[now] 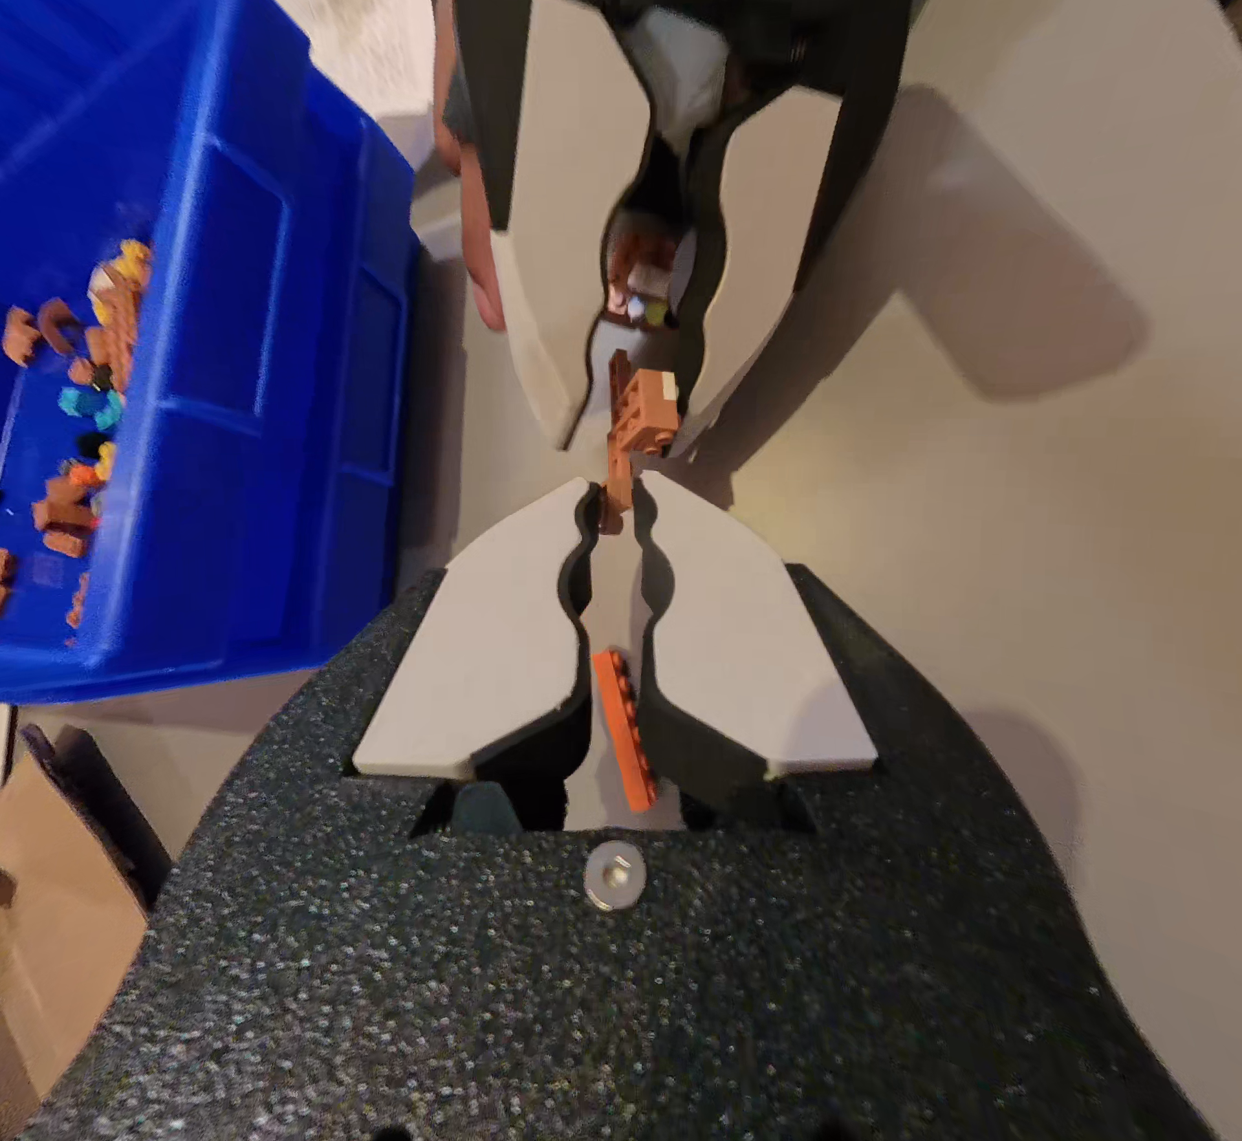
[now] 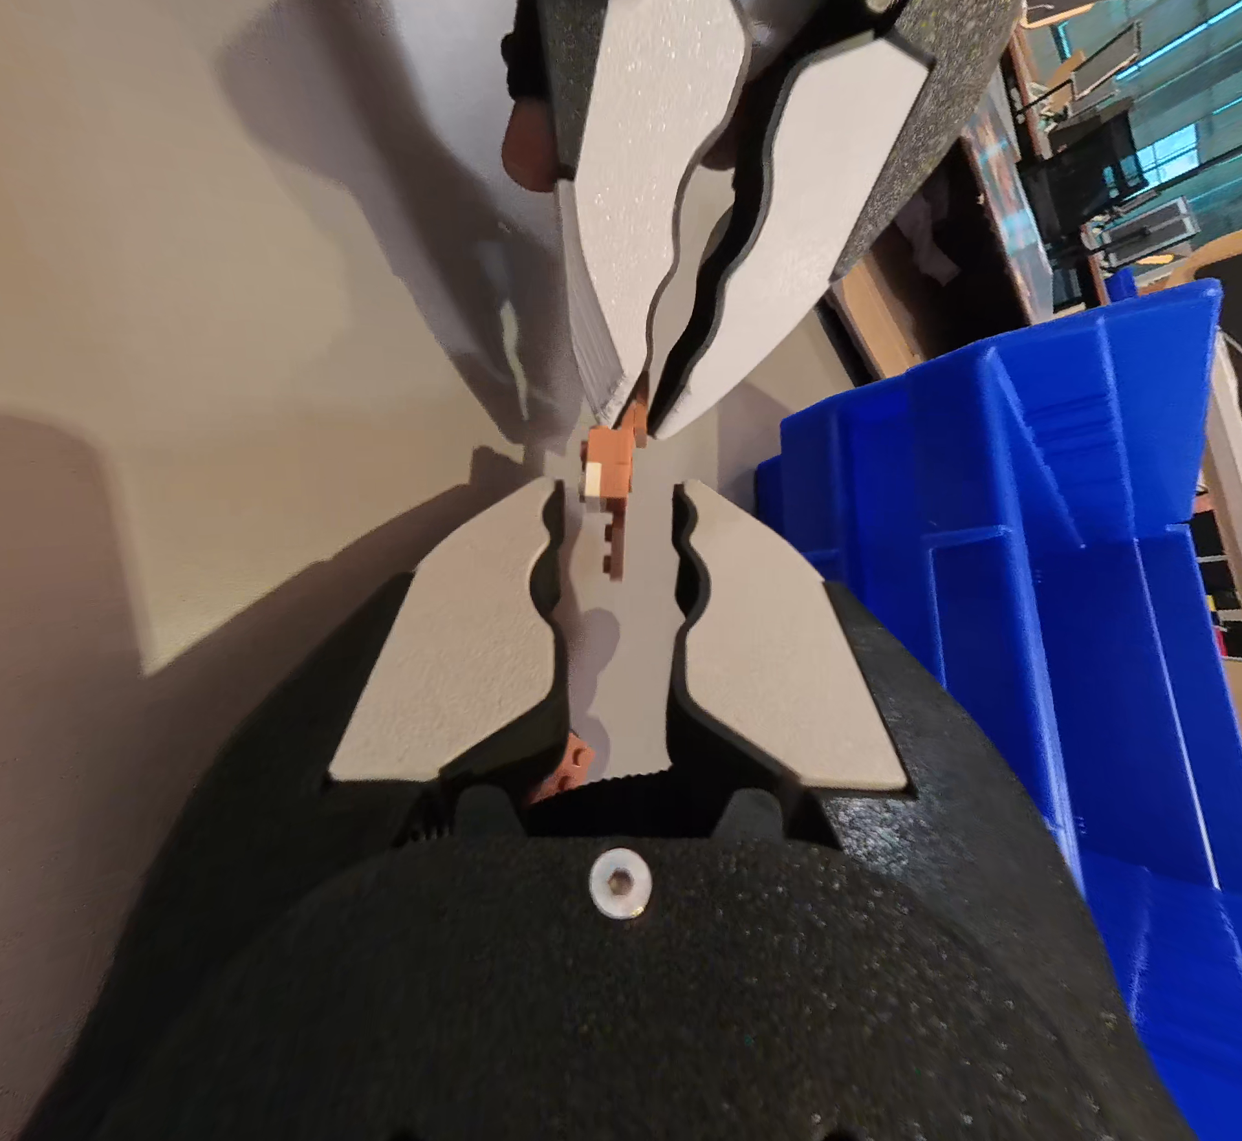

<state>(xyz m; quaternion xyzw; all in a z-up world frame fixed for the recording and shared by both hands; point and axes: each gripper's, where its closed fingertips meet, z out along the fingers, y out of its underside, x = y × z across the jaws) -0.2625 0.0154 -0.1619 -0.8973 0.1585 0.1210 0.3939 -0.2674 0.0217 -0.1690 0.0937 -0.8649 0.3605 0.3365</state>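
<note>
Left gripper (image 1: 615, 490) apparently around brown brick assembly (image 1: 638, 416).

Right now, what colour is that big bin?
Bright blue. The left wrist view shows it best.

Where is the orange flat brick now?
In the left wrist view, the orange flat brick lies on the white table, low between the left gripper fingers, right of the blue bin.
</note>
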